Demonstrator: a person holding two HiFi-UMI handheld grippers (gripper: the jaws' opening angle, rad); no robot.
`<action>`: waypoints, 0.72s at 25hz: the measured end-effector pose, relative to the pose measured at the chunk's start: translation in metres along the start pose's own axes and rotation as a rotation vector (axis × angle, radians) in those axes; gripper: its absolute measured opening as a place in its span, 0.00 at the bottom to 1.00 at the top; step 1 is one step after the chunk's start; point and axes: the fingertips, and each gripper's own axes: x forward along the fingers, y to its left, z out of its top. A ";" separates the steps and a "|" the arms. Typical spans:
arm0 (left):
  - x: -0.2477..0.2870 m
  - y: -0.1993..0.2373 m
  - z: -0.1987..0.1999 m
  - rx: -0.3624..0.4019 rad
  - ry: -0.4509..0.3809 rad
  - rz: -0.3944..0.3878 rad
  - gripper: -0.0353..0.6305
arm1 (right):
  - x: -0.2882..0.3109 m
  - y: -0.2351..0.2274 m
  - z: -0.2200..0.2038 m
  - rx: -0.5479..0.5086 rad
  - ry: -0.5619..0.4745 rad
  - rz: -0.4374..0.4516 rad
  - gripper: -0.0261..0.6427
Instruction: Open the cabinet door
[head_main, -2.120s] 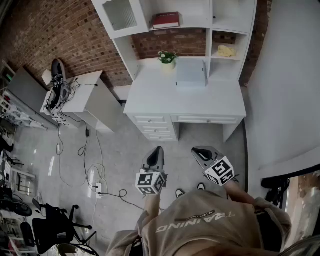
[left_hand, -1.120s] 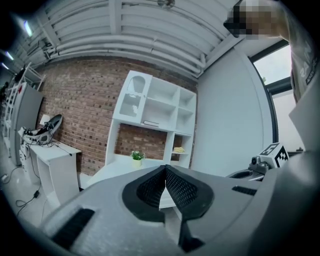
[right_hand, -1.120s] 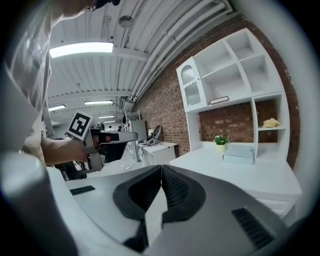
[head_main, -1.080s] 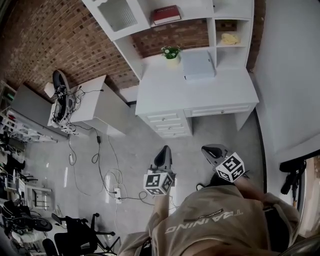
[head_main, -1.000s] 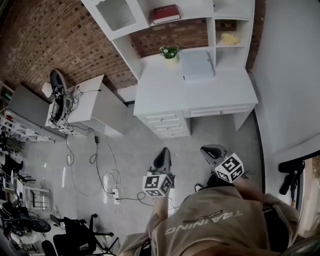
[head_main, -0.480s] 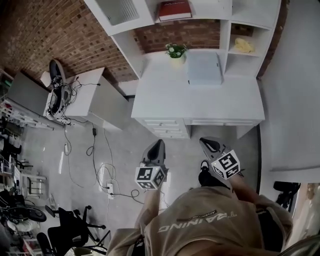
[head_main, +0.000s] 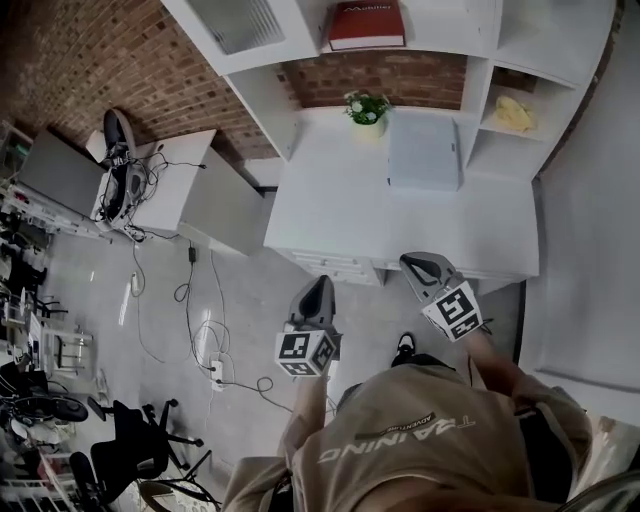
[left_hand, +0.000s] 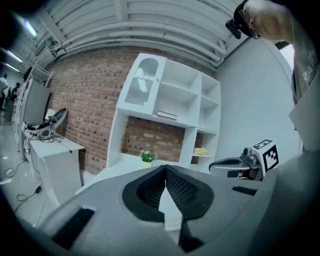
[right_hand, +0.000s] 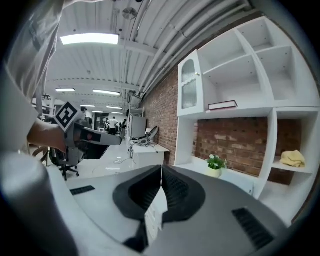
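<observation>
Both tongs are clenched with nothing in them. The left gripper (head_main: 318, 285) has its pads pressed together in the left gripper view, and so does the right gripper (head_main: 411, 266) in its own view. They are held side by side, low and roughly level, noses toward the desk. That reads as a carry pose on the approach, since nothing is within reach to grab yet.

The task's thing is the glass-fronted cabinet door (head_main: 238, 20), arched at the top. It sits in the upper left bay of the white hutch, at about 11 o'clock from the grippers in the head view, and looks closed. It is well apart from both grippers and high above the desk top. My guess is that the jaws need to open first and then rise to its edge. No handle is readable from here.

On the surface:
- The white desk (head_main: 340, 215) has drawers under its front edge.
- A small potted plant (head_main: 366, 106) stands at the back, at 12 o'clock.
- A pale flat case (head_main: 423, 150) lies just beside the plant. It could be a closed laptop, but I can't tell.
- A red book (head_main: 366, 22) lies flat on the open shelf above.
- A yellow cloth (head_main: 514, 113) sits in the right cubby at 2 o'clock.

In the room:
- There is a brick wall (head_main: 120, 70) behind and a grey floor (head_main: 250, 300).
- A white side table (head_main: 175, 190) at 9 o'clock is piled with cables.
- A power strip (head_main: 215, 372) lies on the floor, with a black office chair (head_main: 128, 452) at 7 o'clock.
</observation>
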 end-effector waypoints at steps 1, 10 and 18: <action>0.002 0.004 -0.003 -0.006 0.010 0.011 0.07 | 0.006 -0.001 -0.002 -0.002 0.012 0.014 0.06; 0.016 0.032 -0.003 -0.021 0.038 0.046 0.07 | 0.049 0.003 -0.005 0.029 0.035 0.099 0.06; 0.046 0.067 0.018 -0.004 0.005 -0.038 0.07 | 0.079 -0.006 0.026 0.004 0.002 0.004 0.06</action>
